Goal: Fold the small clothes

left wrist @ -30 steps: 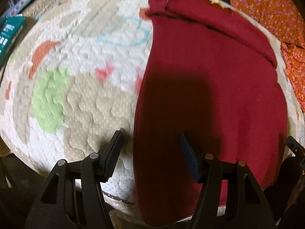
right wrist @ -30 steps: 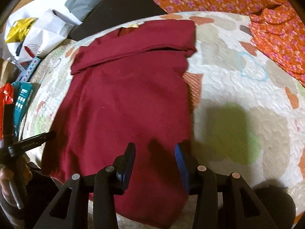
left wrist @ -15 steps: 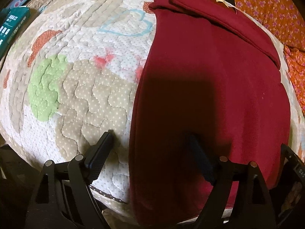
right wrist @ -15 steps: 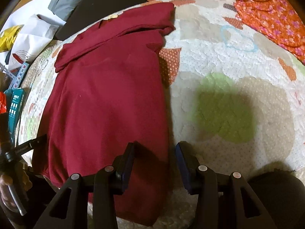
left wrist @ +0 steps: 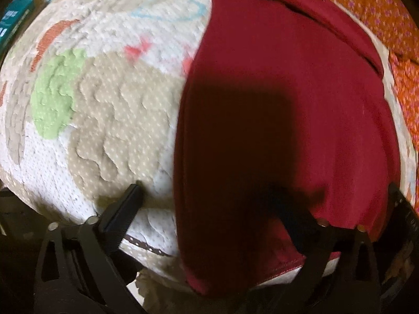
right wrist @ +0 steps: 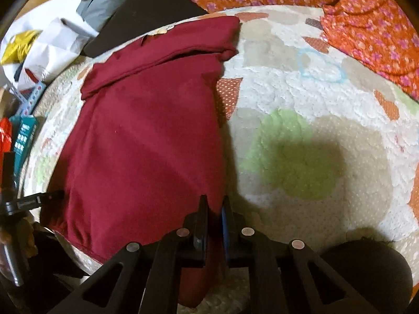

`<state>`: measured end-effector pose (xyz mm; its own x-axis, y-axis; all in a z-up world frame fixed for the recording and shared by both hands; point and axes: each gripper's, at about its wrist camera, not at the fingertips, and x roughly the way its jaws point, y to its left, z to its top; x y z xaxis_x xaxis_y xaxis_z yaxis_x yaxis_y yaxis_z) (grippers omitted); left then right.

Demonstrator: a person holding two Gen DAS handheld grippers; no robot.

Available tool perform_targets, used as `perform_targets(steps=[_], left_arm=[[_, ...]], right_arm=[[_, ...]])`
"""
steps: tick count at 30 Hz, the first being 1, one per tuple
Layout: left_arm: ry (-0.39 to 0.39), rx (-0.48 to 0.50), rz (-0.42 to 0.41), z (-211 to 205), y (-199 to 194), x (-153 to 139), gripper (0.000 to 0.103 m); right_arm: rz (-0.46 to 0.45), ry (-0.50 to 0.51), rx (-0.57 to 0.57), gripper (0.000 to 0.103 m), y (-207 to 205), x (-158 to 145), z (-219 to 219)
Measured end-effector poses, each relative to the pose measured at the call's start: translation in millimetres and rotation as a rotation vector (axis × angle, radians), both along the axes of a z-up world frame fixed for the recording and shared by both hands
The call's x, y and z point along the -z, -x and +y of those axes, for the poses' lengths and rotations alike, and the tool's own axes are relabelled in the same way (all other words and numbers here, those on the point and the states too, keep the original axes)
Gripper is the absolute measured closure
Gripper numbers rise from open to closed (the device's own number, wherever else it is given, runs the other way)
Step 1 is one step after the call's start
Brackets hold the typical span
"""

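Observation:
A dark red garment (left wrist: 275, 104) lies flat on a quilted patterned mat (left wrist: 104, 99), its top part folded down. My left gripper (left wrist: 207, 196) is open wide, its jaws straddling the garment's near left edge low over the hem. In the right wrist view the garment (right wrist: 146, 141) lies left of centre. My right gripper (right wrist: 214, 209) is shut on the garment's near right edge, cloth pinched between its jaws. The left gripper (right wrist: 44, 198) shows at that view's left edge, by the garment's other corner.
Orange flowered cloth (right wrist: 366, 26) lies at the back right of the mat (right wrist: 301, 104). Teal boxes (right wrist: 23, 136), a white bag (right wrist: 49, 49) and a dark flat object (right wrist: 146, 13) sit beyond the mat's left and back edges.
My right gripper has closed on the garment's right edge. My left gripper has opened wider and dropped closer to the hem at the left edge.

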<state>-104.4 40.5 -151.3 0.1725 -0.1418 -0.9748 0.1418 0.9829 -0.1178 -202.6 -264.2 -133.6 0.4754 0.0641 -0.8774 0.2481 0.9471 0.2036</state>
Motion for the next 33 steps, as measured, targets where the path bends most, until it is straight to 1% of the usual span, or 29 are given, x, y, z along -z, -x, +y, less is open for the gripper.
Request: perform_targets(steps=[1, 2, 4, 5, 6, 11, 15, 21, 25, 33], left_arm=[[-0.011, 0.012, -0.008, -1.9, 2.4, 0.2, 0.001], [-0.013, 0.012, -0.014, -2.2, 4.2, 0.0, 0.001], [-0.002, -0.003, -0.014, -0.2, 7.0, 0.8, 0.001], [0.0, -0.003, -0.015, -0.2, 7.8, 1.2, 0.001], [0.002, -0.002, -0.018, 0.4, 9.3, 1.2, 0.001], [-0.005, 0.006, -0.022, 1.7, 18.3, 2.0, 0.001], [-0.003, 0.02, -0.012, 2.3, 24.6, 0.6, 0.001], [-0.006, 0.02, -0.027, 0.0, 34.6, -1.9, 0.0], [-0.011, 0.021, -0.03, -0.2, 32.8, 0.5, 0.0], [-0.011, 0.024, -0.024, -2.2, 32.3, -1.6, 0.0]], right_arm=[[0.0, -0.017, 0.008, 0.095, 0.6, -0.2, 0.6], [0.001, -0.046, 0.017, 0.092, 1.3, 0.1, 0.4], [0.017, -0.1, 0.02, 0.078, 6.3, 2.0, 0.7], [0.022, -0.109, 0.018, 0.064, 9.0, 2.7, 1.6], [0.028, -0.114, 0.018, 0.061, 13.7, 3.1, 2.7], [0.043, -0.151, 0.02, 0.06, 28.7, 6.8, 6.2], [0.066, -0.166, 0.004, 0.06, 29.3, 16.7, 12.2], [0.063, -0.16, -0.002, 0.058, 24.4, 19.7, 14.5], [0.06, -0.143, -0.009, 0.056, 24.3, 19.3, 16.6], [0.058, -0.141, -0.006, 0.054, 21.3, 20.8, 18.6]])
